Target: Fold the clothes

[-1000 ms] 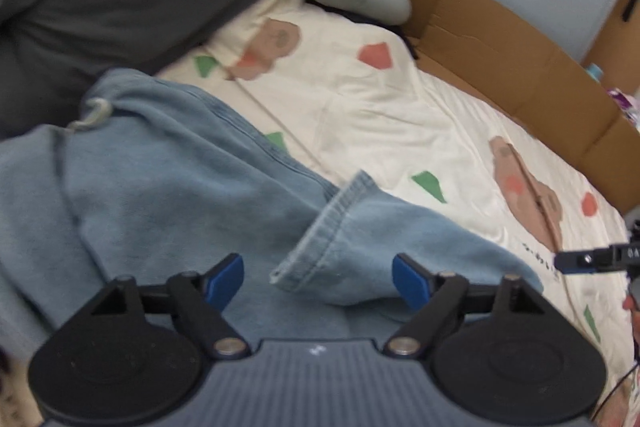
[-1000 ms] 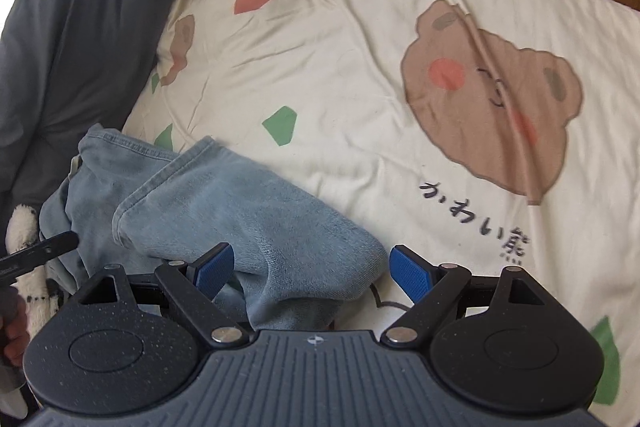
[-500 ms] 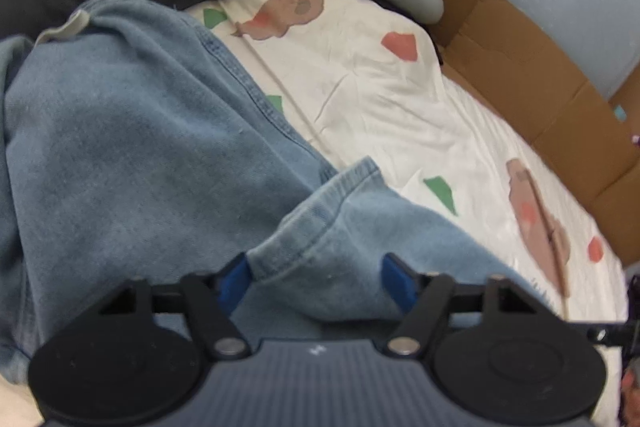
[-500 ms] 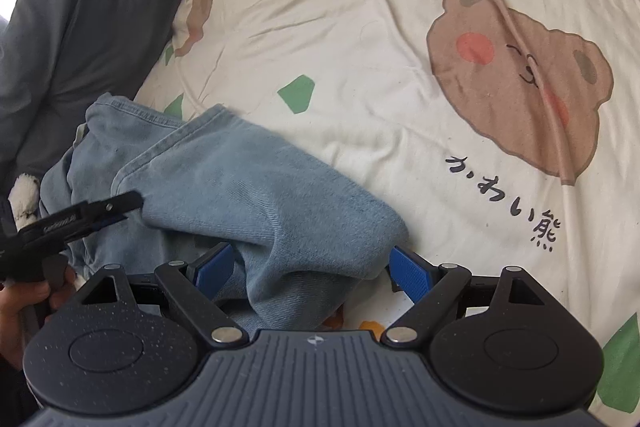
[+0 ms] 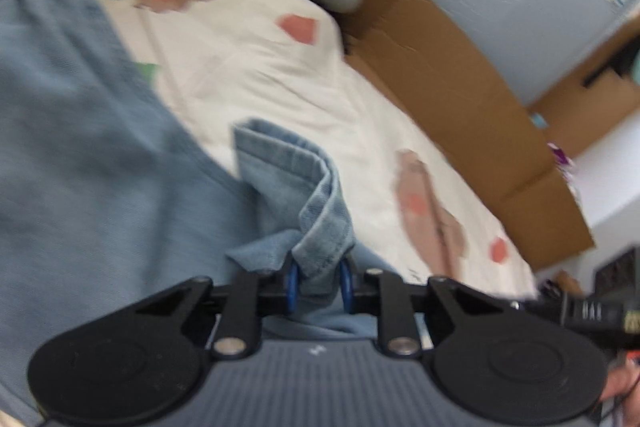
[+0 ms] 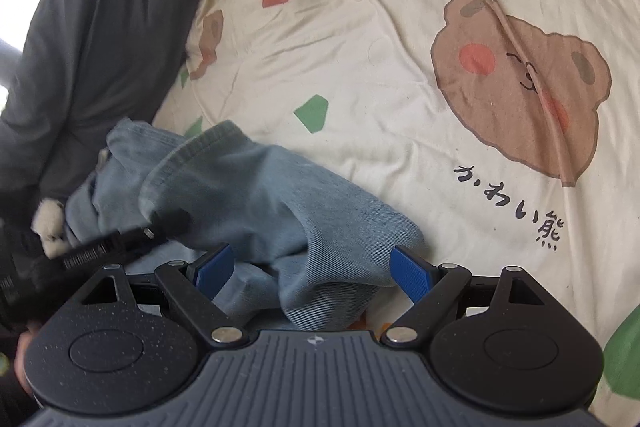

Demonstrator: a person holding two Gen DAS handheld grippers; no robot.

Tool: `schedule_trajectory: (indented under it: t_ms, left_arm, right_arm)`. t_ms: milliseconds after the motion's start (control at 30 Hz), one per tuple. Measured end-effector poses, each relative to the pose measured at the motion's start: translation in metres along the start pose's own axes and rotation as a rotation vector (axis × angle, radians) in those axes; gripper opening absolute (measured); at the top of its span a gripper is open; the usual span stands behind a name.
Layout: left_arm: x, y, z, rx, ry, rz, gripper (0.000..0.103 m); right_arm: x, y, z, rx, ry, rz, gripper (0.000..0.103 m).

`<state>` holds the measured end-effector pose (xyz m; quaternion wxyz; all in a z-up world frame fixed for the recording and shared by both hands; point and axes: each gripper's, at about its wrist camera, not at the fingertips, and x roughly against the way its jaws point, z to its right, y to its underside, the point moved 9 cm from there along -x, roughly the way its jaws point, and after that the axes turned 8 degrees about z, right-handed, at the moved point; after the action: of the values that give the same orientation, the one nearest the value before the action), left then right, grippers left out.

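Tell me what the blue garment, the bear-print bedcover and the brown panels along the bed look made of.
Blue jeans: washed denim, likely cotton; twill ribs and a stitched hem show, pinched in the left hand-held gripper.
Bear-print bedcover: soft matte woven fabric, probably cotton; it creases.
Brown panels: corrugated cardboard, matte, with fold lines.

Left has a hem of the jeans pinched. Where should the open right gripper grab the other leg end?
Probably the rounded leg end of the jeans, lying between the right gripper's open fingers. Come straight forward, low over the bedsheet, matching the left gripper.
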<state>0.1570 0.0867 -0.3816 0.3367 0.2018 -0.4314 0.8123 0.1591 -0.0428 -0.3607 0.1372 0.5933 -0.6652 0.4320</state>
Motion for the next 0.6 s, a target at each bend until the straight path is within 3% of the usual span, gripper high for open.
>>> schedule_trajectory:
  t_ms: [267,567,600]
  left_arm:
    - [-0.010,0.032,0.068,-0.085,0.161,-0.082,0.021]
    - [-0.016,0.065,0.102,-0.167,0.237,-0.161,0.021]
    - [-0.017,0.068,0.104,-0.175,0.244,-0.169,0.021]
  right_arm:
    - [0.014,-0.013,-0.006,-0.097,-0.074,0.007,0.089]
    - [0.013,-0.008,0.011,-0.172,-0.060,-0.006,0.088]
    - [0.012,-0.006,0.013,-0.180,-0.061,-0.013,0.082]
